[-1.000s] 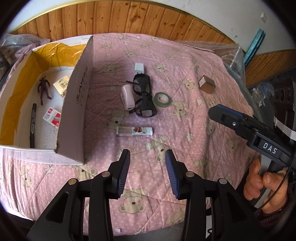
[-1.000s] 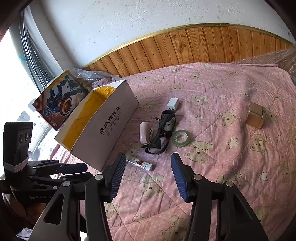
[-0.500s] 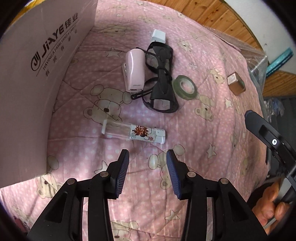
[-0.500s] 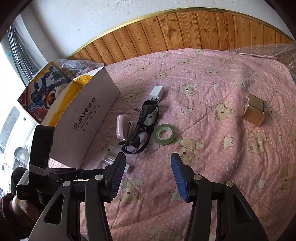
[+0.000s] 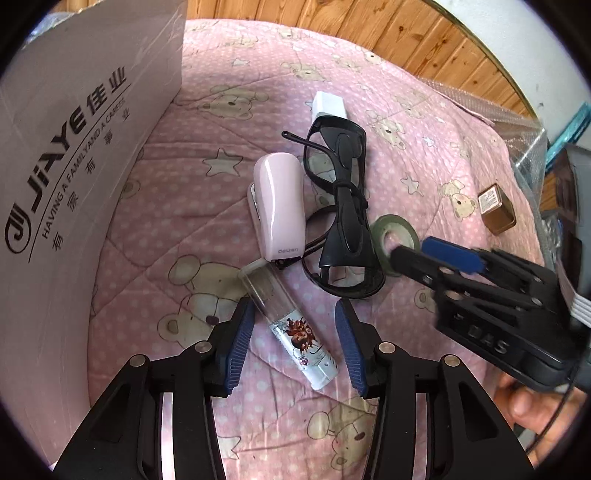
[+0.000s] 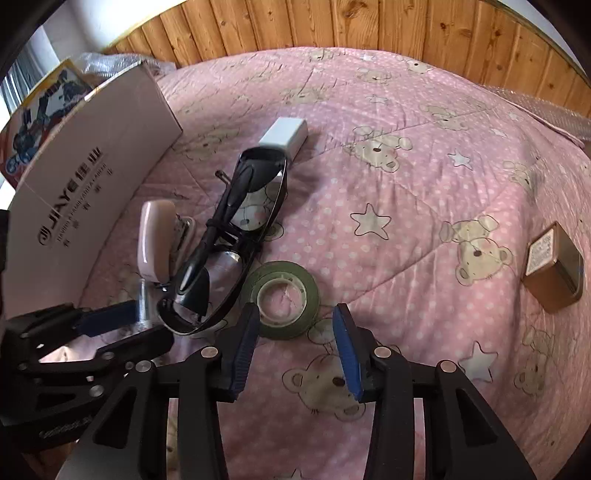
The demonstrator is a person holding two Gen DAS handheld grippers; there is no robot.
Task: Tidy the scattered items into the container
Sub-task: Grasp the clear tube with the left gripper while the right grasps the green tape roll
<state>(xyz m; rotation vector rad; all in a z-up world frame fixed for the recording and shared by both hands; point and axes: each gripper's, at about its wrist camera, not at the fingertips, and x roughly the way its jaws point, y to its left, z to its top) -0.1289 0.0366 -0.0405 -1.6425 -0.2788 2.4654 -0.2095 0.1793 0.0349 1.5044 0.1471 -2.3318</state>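
A clear tube with a printed white label [image 5: 291,325] lies on the pink bear quilt. My left gripper [image 5: 293,349] is open and low over it, with the tube between its fingers. A pink stapler [image 5: 280,206], black safety glasses [image 5: 343,218] and a white adapter [image 5: 328,105] lie just beyond. A green tape roll [image 6: 282,299] lies in front of my open right gripper [image 6: 295,350], close to its fingertips. The white cardboard box [image 5: 74,155] stands at the left, seen from outside. My right gripper also shows in the left wrist view [image 5: 424,251], over the tape roll [image 5: 397,234].
A small bronze tin [image 6: 554,266] lies apart at the right of the quilt, also in the left wrist view [image 5: 496,208]. A wooden headboard [image 6: 369,26] runs along the far side. A colourful toy box [image 6: 40,107] leans behind the cardboard box.
Both grippers have moved forward and down toward the items. The left one now straddles the tube; the right one has closed in on the tape roll. Both stay open.
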